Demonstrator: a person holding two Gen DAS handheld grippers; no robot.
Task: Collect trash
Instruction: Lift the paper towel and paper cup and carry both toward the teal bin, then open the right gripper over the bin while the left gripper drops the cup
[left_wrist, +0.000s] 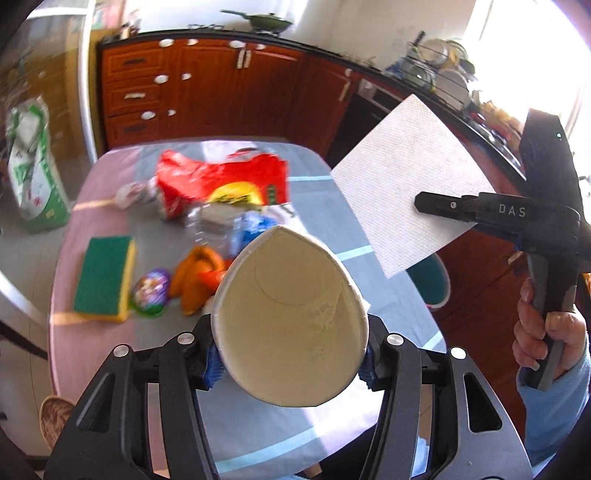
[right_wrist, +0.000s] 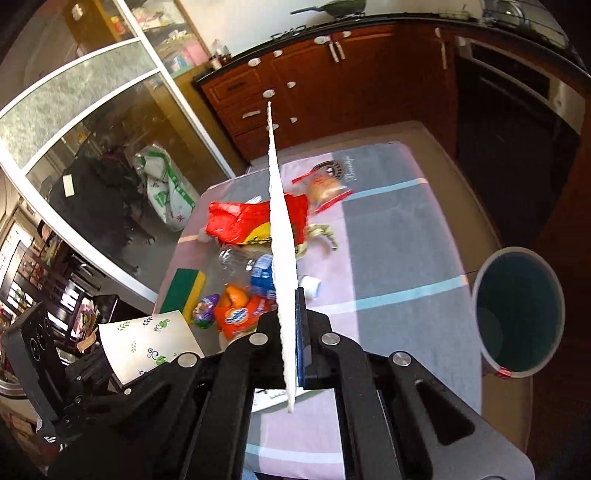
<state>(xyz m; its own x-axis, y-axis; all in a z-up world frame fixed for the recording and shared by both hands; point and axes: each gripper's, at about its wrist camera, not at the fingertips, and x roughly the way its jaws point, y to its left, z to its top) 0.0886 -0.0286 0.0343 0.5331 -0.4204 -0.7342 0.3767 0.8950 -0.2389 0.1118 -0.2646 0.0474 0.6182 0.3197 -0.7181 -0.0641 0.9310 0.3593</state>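
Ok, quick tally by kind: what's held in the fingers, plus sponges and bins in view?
Paper cup, in left gripper: 1
Paper towel, in right gripper: 1
Sponge, on the table: 1
Bin: 1
Total: 4

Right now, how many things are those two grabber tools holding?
2: a squashed paper cup in the left gripper, a white paper towel pinched in the right gripper.

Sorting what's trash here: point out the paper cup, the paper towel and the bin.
paper cup (left_wrist: 291, 317): left wrist view, inner wall.
paper towel (left_wrist: 410, 181): left wrist view, flat face.
bin (right_wrist: 480, 295): right wrist view, left rim.
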